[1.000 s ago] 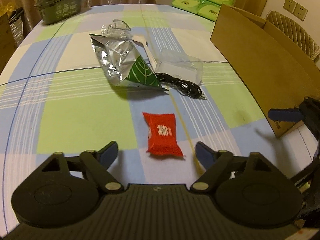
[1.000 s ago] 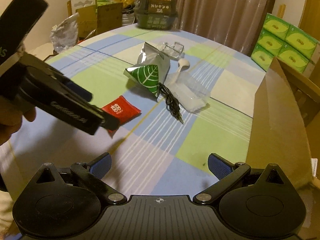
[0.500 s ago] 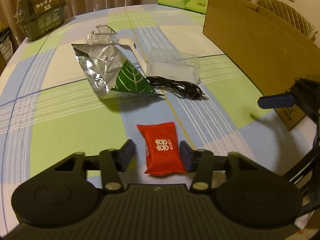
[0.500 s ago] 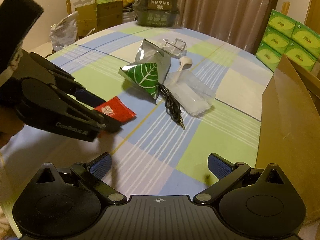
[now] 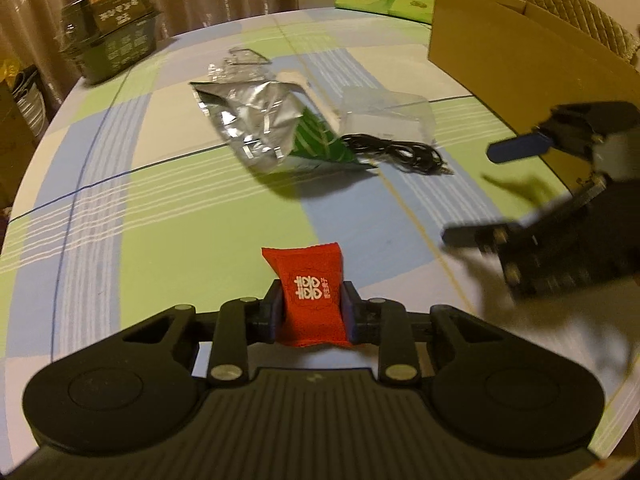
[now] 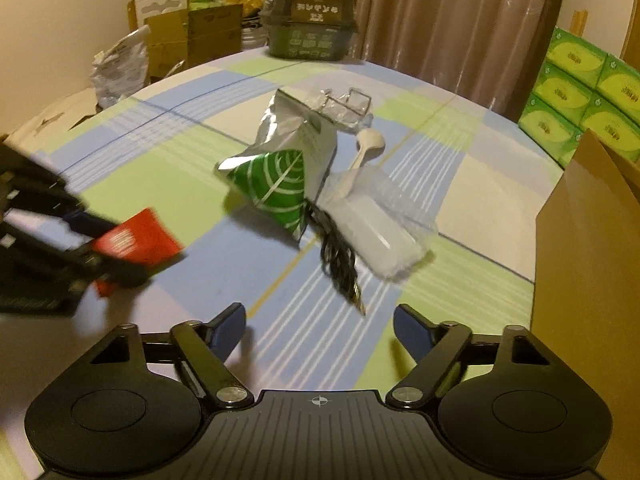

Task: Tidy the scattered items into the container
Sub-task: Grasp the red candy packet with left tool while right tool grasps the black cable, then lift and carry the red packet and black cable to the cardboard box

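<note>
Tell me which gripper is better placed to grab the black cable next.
Right. The right gripper is empty, jaws closing, with the black cable just ahead of it. The left gripper is shut on the red packet.

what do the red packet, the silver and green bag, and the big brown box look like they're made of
Red packet: probably thin plastic film with a matte look; crimped ends, and it puckers where the left tool grips it.
Silver and green bag: seemingly metallised foil, shiny; sharp creases catch the light.
Brown box: corrugated cardboard by its look, dull tan with stiff flat walls and an upright flap.
</note>
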`<state>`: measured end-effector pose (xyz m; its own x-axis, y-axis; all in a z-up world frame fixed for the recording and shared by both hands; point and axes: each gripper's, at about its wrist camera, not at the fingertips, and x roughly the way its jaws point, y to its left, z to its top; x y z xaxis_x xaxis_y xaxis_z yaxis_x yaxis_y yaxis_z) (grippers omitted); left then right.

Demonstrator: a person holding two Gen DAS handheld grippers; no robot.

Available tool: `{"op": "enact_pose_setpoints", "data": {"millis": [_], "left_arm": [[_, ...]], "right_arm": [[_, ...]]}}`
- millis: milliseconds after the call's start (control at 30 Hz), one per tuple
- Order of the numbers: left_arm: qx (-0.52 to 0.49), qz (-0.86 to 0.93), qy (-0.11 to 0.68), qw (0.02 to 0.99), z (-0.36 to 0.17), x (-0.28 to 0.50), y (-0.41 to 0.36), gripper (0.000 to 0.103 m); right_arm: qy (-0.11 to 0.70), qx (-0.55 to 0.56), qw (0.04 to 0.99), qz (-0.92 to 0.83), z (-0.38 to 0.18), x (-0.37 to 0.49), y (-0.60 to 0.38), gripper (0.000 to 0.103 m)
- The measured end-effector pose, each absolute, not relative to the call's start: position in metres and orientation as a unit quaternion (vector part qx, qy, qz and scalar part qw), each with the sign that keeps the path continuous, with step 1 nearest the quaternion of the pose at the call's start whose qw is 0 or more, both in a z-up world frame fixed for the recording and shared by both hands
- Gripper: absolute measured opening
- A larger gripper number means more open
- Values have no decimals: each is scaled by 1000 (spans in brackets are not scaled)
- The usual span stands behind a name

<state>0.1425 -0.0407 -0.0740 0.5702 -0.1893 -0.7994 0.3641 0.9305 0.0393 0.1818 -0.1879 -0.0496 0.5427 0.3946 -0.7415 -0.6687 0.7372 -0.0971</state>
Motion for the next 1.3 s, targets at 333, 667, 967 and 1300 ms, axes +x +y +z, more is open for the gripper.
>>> {"op": "enact_pose_setpoints", "data": {"millis": [333, 667, 967, 1300], "left_arm": [[83, -144, 427, 889, -76, 139, -26, 29], [80, -138, 424, 891, -76, 137, -24, 35], [83, -172, 432, 881, -73, 118, -32, 27], [111, -163, 429, 882, -73, 108, -38, 33]], "right_arm": [[371, -183, 856, 311, -57, 222, -166, 38], [396, -147, 853, 307, -52, 197, -177, 14], [411, -139, 848, 304, -47, 131, -206, 14], [396, -149, 853, 306, -50, 124, -209, 21]]}}
